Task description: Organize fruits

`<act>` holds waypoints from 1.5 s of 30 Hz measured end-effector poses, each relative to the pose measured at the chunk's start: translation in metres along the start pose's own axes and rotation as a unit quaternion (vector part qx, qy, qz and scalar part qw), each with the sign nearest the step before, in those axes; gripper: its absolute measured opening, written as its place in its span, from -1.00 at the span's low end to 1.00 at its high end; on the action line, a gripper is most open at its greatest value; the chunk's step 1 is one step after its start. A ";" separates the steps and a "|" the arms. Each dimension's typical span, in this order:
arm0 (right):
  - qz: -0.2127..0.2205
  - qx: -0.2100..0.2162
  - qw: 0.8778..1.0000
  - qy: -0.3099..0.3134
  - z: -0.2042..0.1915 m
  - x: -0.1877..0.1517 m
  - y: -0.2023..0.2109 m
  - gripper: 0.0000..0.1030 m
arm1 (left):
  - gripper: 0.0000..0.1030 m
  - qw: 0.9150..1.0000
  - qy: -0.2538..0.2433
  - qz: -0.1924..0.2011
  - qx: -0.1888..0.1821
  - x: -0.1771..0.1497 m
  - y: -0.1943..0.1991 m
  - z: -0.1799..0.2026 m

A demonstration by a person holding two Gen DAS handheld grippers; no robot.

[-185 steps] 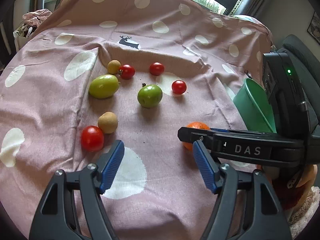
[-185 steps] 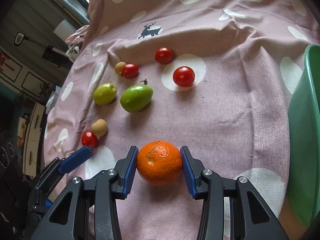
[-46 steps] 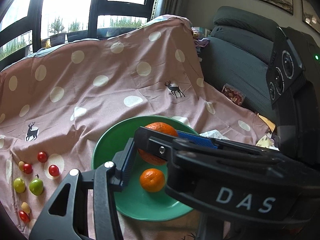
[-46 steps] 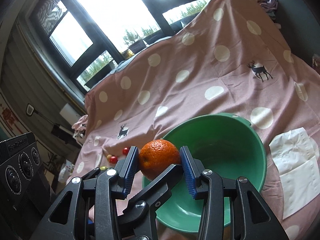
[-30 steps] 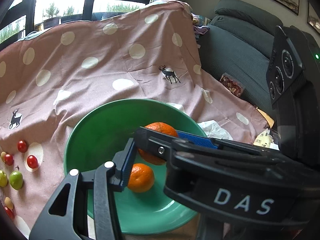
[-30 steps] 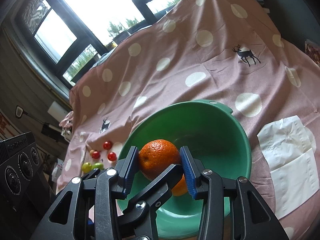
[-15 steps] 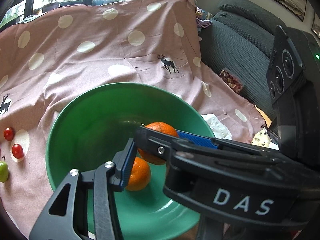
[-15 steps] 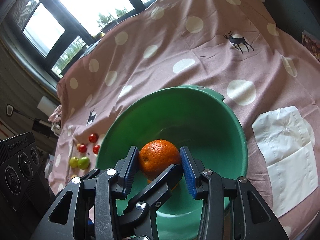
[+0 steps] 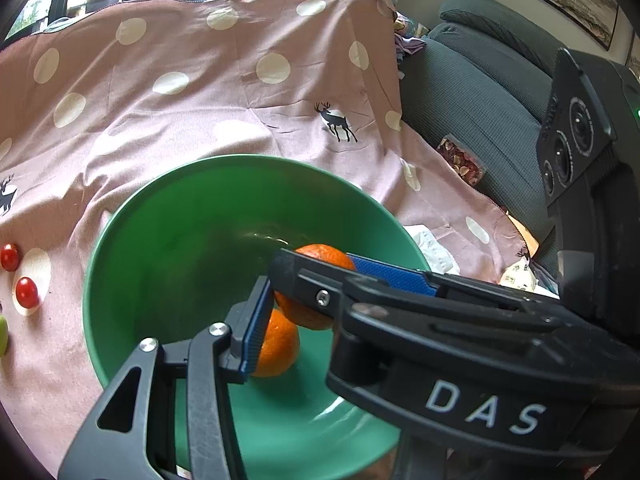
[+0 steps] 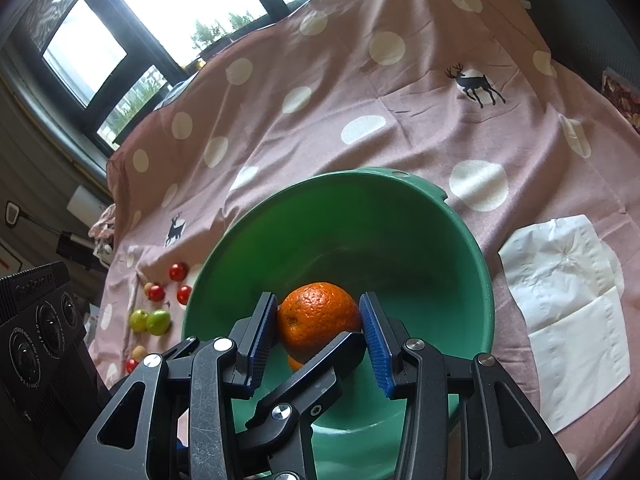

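Observation:
My right gripper [image 10: 318,312] is shut on a large orange [image 10: 316,320], its blue pads pressing both sides. It holds the fruit just above the inside of a green bowl [image 10: 472,248]. A smaller orange [image 9: 280,348] lies on the bowl's floor under it. My left gripper [image 9: 328,312] hangs over the bowl's near rim [image 9: 132,216], open and holding nothing. One of its fingers [image 10: 320,360] crosses under the held orange, and its other pad [image 9: 254,332] stands beside the small orange. In the left wrist view the right gripper's body hides the left gripper's right finger.
The bowl stands on a pink polka-dot cloth [image 10: 360,80]. Left of it lie cherry tomatoes [image 10: 177,272], two green fruits [image 10: 158,322] and a small tan fruit [image 10: 139,352]. A white napkin [image 10: 568,312] lies right of the bowl. A grey sofa [image 9: 480,92] rises behind.
The orange was lifted off the cloth and carried to the bowl. Over the last second both views tipped downward and the bowl grew larger in them. The grip stays the same.

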State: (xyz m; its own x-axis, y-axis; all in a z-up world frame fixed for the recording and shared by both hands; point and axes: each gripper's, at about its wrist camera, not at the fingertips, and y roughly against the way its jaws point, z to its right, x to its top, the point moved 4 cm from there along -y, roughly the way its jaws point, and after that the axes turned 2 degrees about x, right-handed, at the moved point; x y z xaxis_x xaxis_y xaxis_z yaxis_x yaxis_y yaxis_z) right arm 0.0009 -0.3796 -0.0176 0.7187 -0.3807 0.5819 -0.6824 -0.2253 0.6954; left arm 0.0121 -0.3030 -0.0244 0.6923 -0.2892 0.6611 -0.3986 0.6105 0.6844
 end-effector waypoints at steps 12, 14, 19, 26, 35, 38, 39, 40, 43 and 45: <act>-0.001 -0.007 1.000 0.006 0.001 0.000 0.000 -0.11 | -0.16 1.000 0.009 -0.005 -0.003 -0.002 -0.001 -0.004; -0.002 -0.008 1.000 0.007 0.001 0.000 -0.001 -0.11 | -0.16 1.000 0.009 -0.005 -0.003 -0.002 -0.001 -0.004; -0.004 -0.013 1.000 0.011 0.001 0.000 -0.001 -0.11 | -0.16 1.000 0.014 -0.010 -0.005 -0.003 -0.003 -0.005; -0.005 -0.023 1.000 0.016 -0.003 -0.001 -0.003 -0.12 | -0.22 1.000 0.010 -0.008 -0.004 -0.004 -0.002 -0.006; -0.006 -0.028 0.999 0.018 -0.004 -0.001 -0.002 -0.14 | -0.22 1.000 0.012 -0.011 -0.007 -0.004 -0.003 -0.005; -0.005 -0.028 0.999 0.018 -0.004 -0.001 -0.002 -0.14 | -0.22 1.000 0.012 -0.012 -0.007 -0.004 -0.003 -0.005; -0.006 -0.029 0.999 0.018 -0.004 -0.001 -0.002 -0.14 | -0.22 1.000 0.012 -0.012 -0.007 -0.004 -0.003 -0.005; -0.005 -0.029 0.999 0.018 -0.004 -0.001 -0.002 -0.14 | -0.22 1.000 0.012 -0.013 -0.007 -0.004 -0.003 -0.005; -0.005 -0.035 0.999 0.018 -0.003 0.000 -0.002 -0.14 | -0.22 1.000 0.014 -0.014 -0.006 -0.005 -0.005 -0.005; -0.004 -0.037 0.999 0.018 -0.002 -0.001 -0.002 -0.14 | -0.22 1.000 0.015 -0.015 -0.007 -0.005 -0.005 -0.005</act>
State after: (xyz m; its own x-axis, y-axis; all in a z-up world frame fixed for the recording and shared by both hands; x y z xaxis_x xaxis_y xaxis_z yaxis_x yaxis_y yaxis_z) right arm 0.0024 -0.3774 -0.0190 0.7299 -0.3455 0.5898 -0.6654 -0.1616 0.7288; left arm 0.0136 -0.3013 -0.0329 0.7211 -0.2862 0.6310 -0.3691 0.6120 0.6994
